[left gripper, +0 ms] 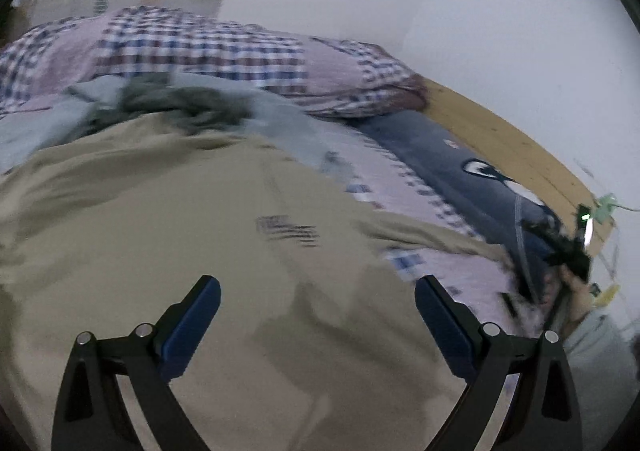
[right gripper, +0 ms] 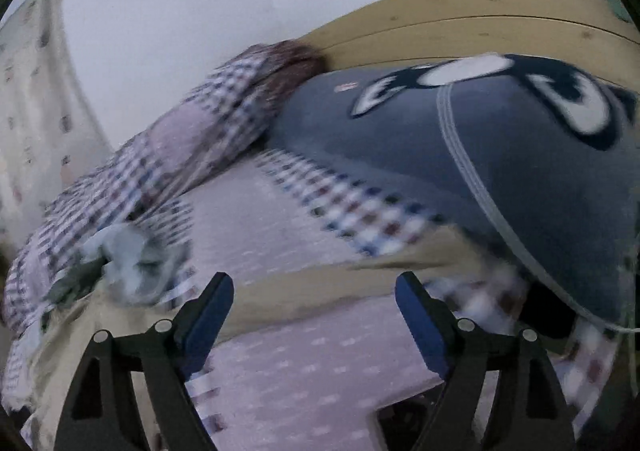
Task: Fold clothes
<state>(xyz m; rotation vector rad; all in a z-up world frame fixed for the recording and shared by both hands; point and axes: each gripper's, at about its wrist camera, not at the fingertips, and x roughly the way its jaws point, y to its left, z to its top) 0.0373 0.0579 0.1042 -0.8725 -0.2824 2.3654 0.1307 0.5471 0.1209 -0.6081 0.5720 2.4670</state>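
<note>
Cloth, a tan shirt [left gripper: 168,219], spreads flat under the left gripper [left gripper: 318,315], whose jaws stand wide apart, empty. At two o'clock its edge meets the checked bedsheet [left gripper: 404,179]. The right gripper [right gripper: 314,311], wide apart and empty, hovers over the shirt's edge [right gripper: 320,291]; a navy pillow [right gripper: 400,155] crowds one o'clock.

The left gripper [left gripper: 318,293] has its 2 black fingers spread wide, the blue pads [left gripper: 188,327] facing each other with nothing between them. The right gripper [right gripper: 314,287] is spread the same way, its 2 blue pads [right gripper: 420,321] apart and gripping nothing. In the left wrist view, the right gripper appears blurred at the far right, with a hand [left gripper: 576,291] holding it.
</note>
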